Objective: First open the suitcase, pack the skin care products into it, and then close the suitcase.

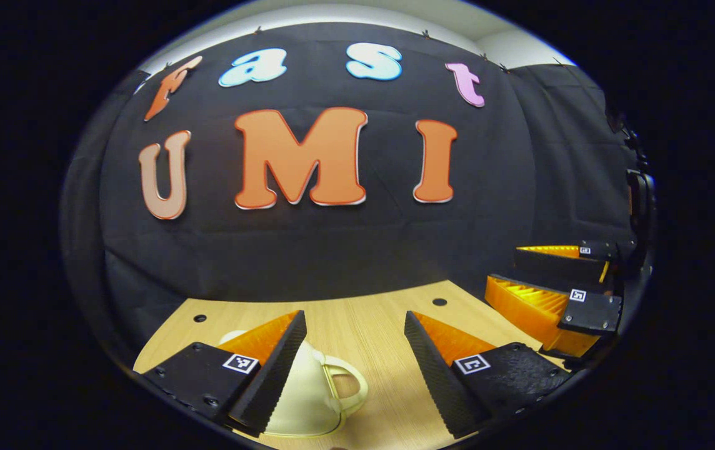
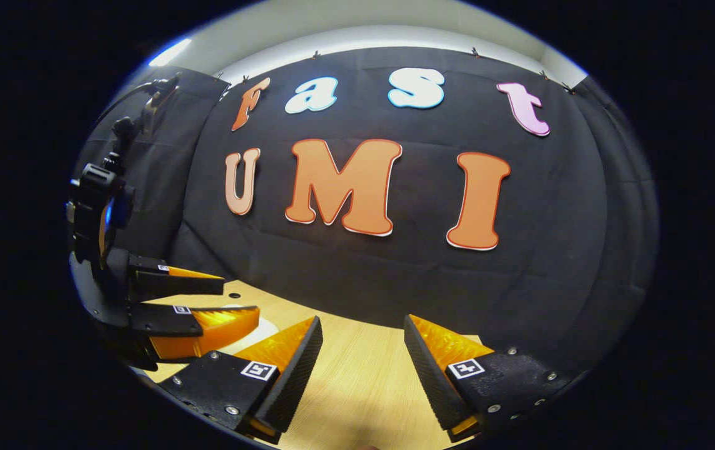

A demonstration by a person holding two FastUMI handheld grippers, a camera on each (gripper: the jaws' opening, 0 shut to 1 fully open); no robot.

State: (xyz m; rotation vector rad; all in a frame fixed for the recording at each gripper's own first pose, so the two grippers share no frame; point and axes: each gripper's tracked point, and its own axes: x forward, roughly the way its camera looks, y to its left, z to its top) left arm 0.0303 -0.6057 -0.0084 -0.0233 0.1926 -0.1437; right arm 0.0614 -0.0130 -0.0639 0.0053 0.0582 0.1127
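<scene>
Table (image 1: pixel 357 325): I read it as light wood-grain laminate, smooth, faint satin sheen, lower centre of both views. Booth wall (image 1: pixel 332 250): matt black cloth, soft creases. Cream object (image 1: pixel 307 394) at lower left of the left gripper view: smooth, semi-gloss, looks like moulded plastic; I can't identify it. Left gripper (image 1: pixel 354 369): finger faces finely ribbed, matt; bodies look like textured plastic with small metal screws. Right gripper (image 2: pixel 362 375): same ribbed faces, shiny screw heads.
</scene>
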